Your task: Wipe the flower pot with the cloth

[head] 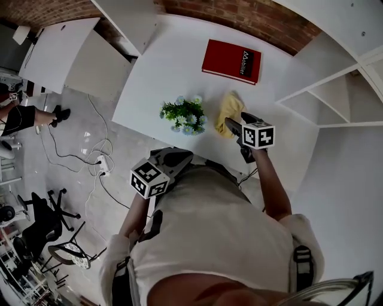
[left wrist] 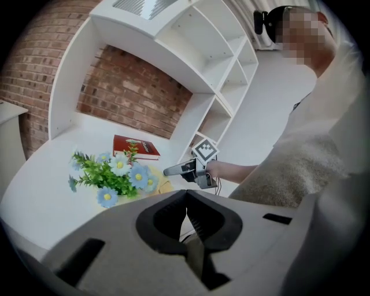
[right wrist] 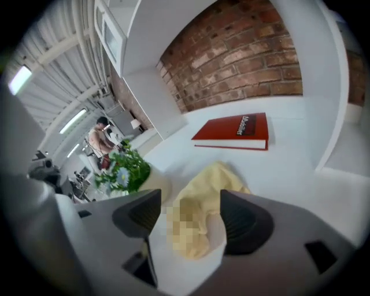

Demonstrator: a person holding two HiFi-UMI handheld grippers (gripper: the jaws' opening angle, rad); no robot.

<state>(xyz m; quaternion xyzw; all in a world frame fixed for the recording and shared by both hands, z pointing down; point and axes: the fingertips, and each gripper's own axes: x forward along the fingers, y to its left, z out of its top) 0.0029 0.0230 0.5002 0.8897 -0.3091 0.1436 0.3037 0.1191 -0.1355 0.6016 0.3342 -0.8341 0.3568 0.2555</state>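
A flower pot (head: 184, 115) with green leaves and blue and white flowers stands on the white table (head: 167, 66); its cream pot (right wrist: 155, 186) shows in the right gripper view. A crumpled yellow cloth (head: 231, 111) lies just right of it. My right gripper (head: 231, 125) points down at the cloth's near edge. Its jaws are open, and the cloth (right wrist: 203, 199) lies on the table between and beyond them, untouched. My left gripper (head: 178, 158) hovers at the table's front edge, short of the pot, shut with nothing in it (left wrist: 186, 209). From there the flowers (left wrist: 115, 172) are ahead to the left.
A red book (head: 231, 61) lies at the back of the table by the brick wall (head: 251, 15). White shelving (head: 335, 89) rises on the right. On the floor at left are cables with a power strip (head: 100, 162) and an office chair (head: 42, 224); a person (head: 24, 116) is at the far left.
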